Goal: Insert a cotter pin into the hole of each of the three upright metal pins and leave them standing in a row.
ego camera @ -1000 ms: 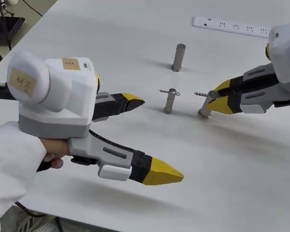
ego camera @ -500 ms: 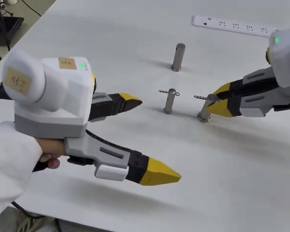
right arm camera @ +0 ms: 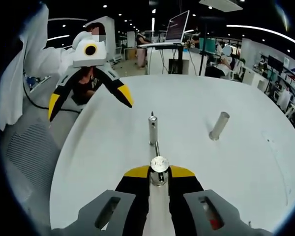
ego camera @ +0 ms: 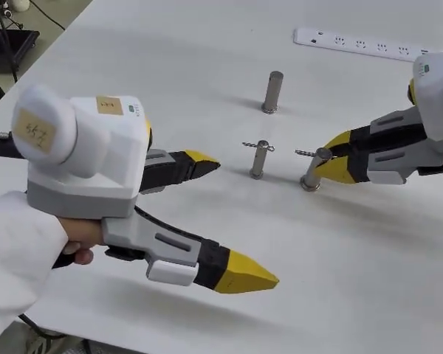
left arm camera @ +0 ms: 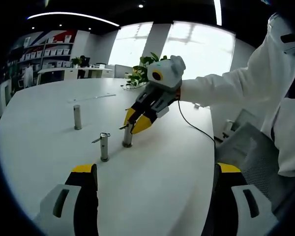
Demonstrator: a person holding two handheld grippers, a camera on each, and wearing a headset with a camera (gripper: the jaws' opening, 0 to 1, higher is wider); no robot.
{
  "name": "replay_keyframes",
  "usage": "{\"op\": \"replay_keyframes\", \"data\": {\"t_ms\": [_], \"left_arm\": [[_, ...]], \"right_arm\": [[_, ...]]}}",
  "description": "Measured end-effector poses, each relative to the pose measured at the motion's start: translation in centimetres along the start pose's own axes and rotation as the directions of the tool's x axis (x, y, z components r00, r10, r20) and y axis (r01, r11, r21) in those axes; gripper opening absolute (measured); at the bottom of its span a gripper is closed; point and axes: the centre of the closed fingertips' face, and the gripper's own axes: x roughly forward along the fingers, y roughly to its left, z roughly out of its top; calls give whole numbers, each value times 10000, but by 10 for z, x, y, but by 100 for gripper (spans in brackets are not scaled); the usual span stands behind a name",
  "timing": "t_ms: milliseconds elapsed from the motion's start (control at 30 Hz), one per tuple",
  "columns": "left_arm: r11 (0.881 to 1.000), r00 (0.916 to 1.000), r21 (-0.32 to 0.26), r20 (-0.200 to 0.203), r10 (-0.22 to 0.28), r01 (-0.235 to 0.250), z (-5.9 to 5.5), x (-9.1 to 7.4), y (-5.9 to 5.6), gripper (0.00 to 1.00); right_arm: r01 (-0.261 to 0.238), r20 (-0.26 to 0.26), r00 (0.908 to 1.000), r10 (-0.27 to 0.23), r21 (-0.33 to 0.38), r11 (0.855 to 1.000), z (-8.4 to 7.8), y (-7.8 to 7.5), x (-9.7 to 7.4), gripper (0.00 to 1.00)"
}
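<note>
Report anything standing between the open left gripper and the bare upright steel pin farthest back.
The middle upright steel pin, cotter pin through its top, stands roughly in line between left gripper and bare steel pin.

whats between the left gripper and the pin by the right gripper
The middle pin, a cotter pin through its top, stands between the left gripper and that right pin, seen in the head view.
</note>
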Motion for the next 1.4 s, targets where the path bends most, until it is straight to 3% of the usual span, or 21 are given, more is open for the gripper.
{"op": "replay_keyframes", "data": {"t_ms": [167,333,567,733,800,900,1000,1100,1200,1400], "left_arm": [[10000,10000,-2,-1,19,-19,1,0,0,99],[10000,10000,-20,-13,85,-85,1,-3,1,99],[9995,9994,23,112,320,-320,6,-8,1,99],[9986,9984,-199,292,490,-484,12,-10,0,99],[9983,9984,-284,193,522,-517,10,-9,-1,99],[9973,9976,-248,-32,688,-688,5,-9,1,99],[9969,9973,-263,4,738,-737,6,-10,-1,99],[9971,9973,-334,240,695,-687,12,-9,-5,99],[9967,9960,-481,565,685,-658,19,-9,-8,99],[9961,9936,-551,858,729,-683,27,-9,-12,99]], "right_arm": [[37,93,9999,-41,416,9991,1,-1,0,9],[339,317,9988,-365,763,9965,7,-3,-4,21],[843,744,9928,-935,1182,9894,19,11,-25,32],[1194,1156,9835,-1388,1603,9798,23,22,-43,38],[1390,1274,9786,-1617,1704,9755,21,27,-52,36],[1633,1411,9705,-1956,2120,9635,16,33,-65,39],[1852,1558,9609,-2289,2528,9496,11,39,-80,43],[2224,1450,9510,-2731,2926,9300,4,47,-93,48],[2401,1521,9405,-3038,3351,9111,-2,52,-102,59],[2577,1490,9300,-3359,3871,8853,-10,64,-112,74]]}}
